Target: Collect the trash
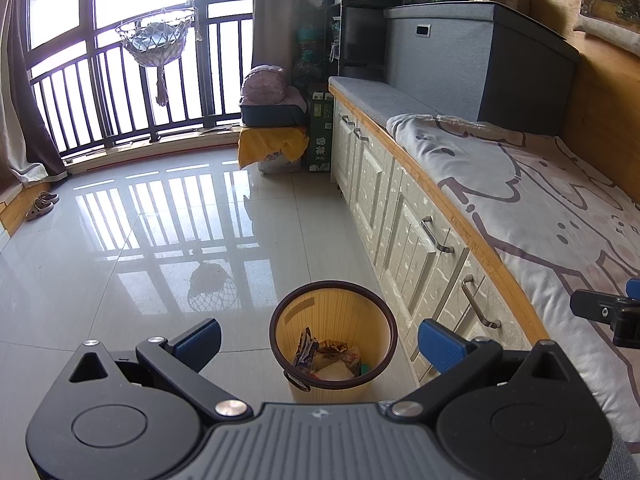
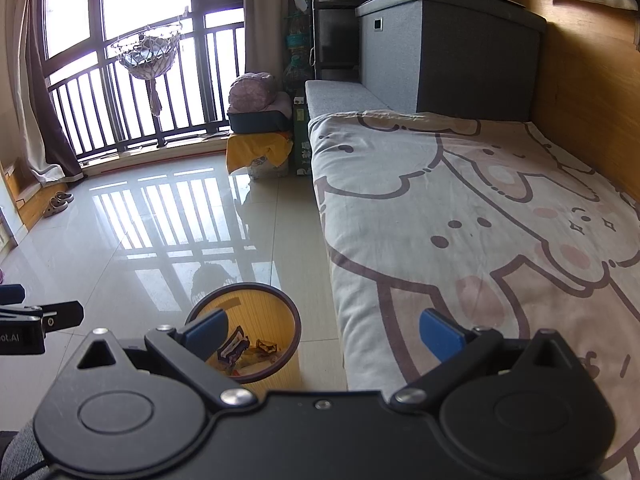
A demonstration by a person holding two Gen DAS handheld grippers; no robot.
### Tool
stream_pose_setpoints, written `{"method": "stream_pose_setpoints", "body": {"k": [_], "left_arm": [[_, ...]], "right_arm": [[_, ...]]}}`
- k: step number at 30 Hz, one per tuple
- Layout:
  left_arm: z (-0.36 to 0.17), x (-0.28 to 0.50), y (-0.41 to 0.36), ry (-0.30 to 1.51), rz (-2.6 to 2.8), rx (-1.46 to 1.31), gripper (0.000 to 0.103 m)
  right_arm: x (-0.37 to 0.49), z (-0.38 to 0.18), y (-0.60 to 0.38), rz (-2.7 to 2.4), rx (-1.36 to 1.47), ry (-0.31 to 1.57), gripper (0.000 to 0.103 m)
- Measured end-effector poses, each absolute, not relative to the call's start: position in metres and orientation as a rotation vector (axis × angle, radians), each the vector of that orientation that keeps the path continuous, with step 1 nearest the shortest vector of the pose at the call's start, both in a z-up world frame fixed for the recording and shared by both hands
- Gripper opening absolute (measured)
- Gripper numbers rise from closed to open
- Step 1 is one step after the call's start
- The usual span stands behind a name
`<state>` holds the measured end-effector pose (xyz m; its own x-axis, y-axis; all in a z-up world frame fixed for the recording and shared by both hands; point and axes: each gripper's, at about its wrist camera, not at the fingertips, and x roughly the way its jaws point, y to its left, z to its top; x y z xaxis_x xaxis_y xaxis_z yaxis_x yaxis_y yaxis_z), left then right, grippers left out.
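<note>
A glossy tiled floor [image 1: 140, 248] runs from a barred window [image 1: 120, 92] to a low platform with white cabinet doors [image 1: 400, 216], topped by a cartoon-print blanket [image 2: 480, 220]. A tan wastebasket [image 1: 334, 344] stands on the floor just beside the cabinet fronts, holding crumpled wrappers [image 1: 328, 358] at its bottom. The left gripper [image 1: 320, 340] hangs above the basket, fingers spread wide and empty. The right gripper [image 2: 322, 334] is likewise released, holding nothing, poised over the blanket's near edge beside the basket.
</note>
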<state>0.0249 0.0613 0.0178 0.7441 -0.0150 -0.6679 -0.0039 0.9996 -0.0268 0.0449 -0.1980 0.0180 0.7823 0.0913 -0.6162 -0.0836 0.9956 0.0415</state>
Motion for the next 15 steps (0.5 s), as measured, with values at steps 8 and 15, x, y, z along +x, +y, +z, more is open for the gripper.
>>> {"method": "stream_pose_setpoints", "body": {"k": [8,15], "left_arm": [[0.0202,0.0262,0.0611,0.727,-0.007,-0.023,0.103],[0.0225,0.0275,0.0597,0.724,-0.015,-0.022,0.103]], "right_arm": [[0.0459,0.0187,-0.1991,0.094,0.013,0.667,0.103],[0.0461,0.0186,-0.1994,0.094,0.013,0.667,0.103]]}}
